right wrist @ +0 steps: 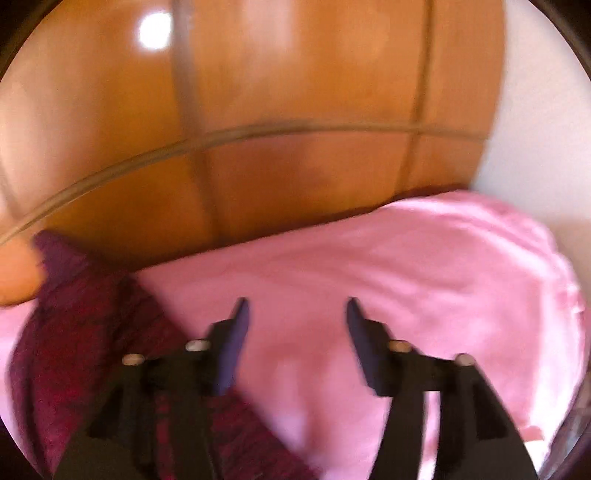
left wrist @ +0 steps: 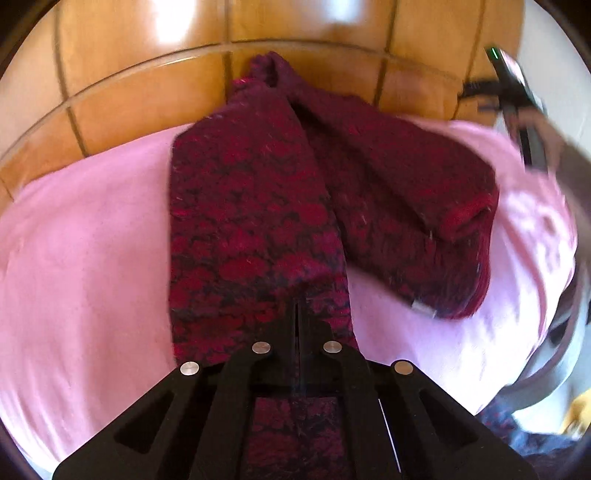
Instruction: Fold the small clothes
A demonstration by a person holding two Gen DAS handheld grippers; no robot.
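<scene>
- Wooden panelling point(left wrist: 147, 99) behind the bed, warm orange-brown, split by darker grooves into rectangles.
- Glossy finish; bright glare patch point(right wrist: 155, 31) high on the wood, light source itself out of frame.
- Pink sheet point(right wrist: 406, 258) covers the bed, lightly creased, butting against the panelling.
- Pale wall point(right wrist: 535, 129) right of the wood, probably plaster; too blurred to say.

Your dark red, black-patterned knitted garment point(left wrist: 258, 206) looks woolly and fuzzy, matt, with a rough nubbly surface. It lies on a pink cotton-like bed sheet point(left wrist: 92, 258), smooth and matt, before a glossy varnished orange-brown wooden panelled wall point(left wrist: 314, 29) that mirrors the light. Your left tongs point(left wrist: 297, 314) and right tongs point(right wrist: 297, 314) are matt black plastic with shiny round metal pins.
</scene>
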